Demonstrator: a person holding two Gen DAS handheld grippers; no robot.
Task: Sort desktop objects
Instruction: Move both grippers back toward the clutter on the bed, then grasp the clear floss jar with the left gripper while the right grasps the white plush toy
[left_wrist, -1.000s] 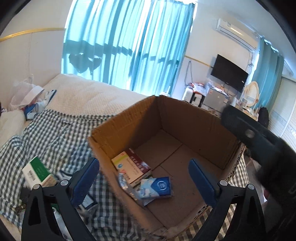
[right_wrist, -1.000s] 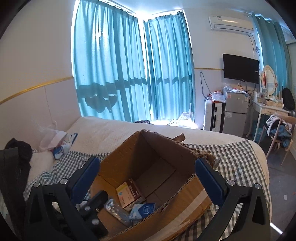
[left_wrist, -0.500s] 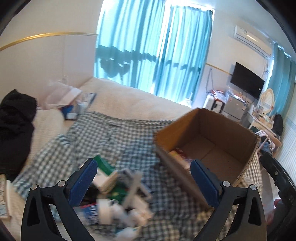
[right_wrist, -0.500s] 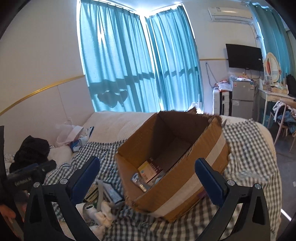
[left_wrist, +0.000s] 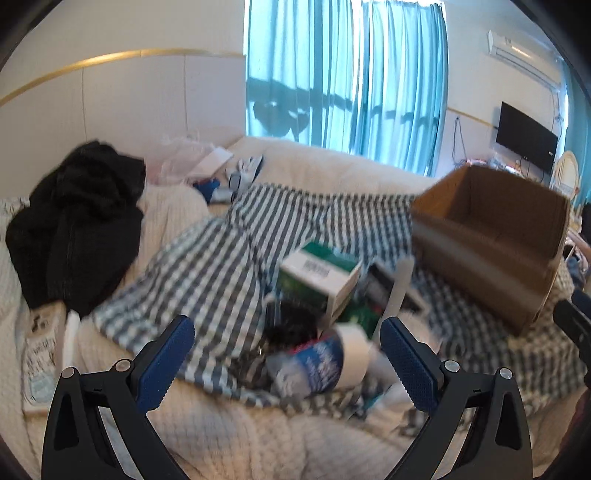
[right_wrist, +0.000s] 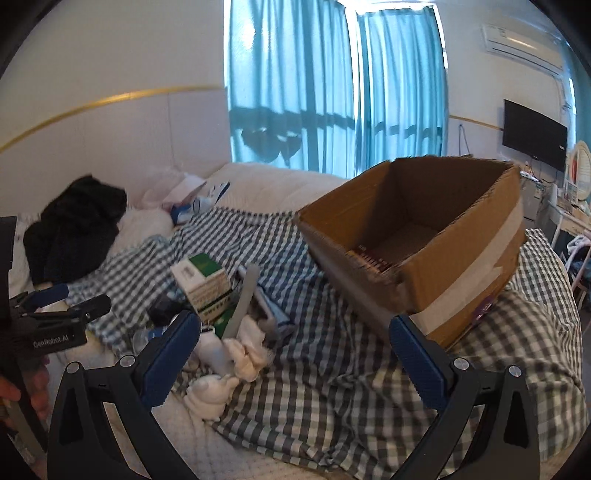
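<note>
two grippers sit nearest, each spread wide with nothing between its blue-padded fingers: the left gripper (left_wrist: 286, 354) hangs over the near edge of the bed, and the right gripper (right_wrist: 295, 352) hangs over the checked cloth (right_wrist: 332, 376)

just past the left gripper's fingers (left_wrist: 168, 360) lies a blurred heap of small things on the cloth: a bottle with a blue label (left_wrist: 325, 360) lying on its side nearest, something black just left of it, and behind them a green and white carton (left_wrist: 321, 275) tilted on top of the pile. in the right wrist view the same carton (right_wrist: 203, 280) sits left of centre, with a bundle of white socks (right_wrist: 247, 354) nearer and a grey strip leaning beside it

to the right of the heap, apart from it, stands the open cardboard box (right_wrist: 417, 240) on the cloth, a red-edged packet showing inside at its near wall

far left, a black garment (left_wrist: 77, 218) lies on the white bedspread (left_wrist: 236, 435); beyond, teal curtains (right_wrist: 332, 85) cover the window
</note>
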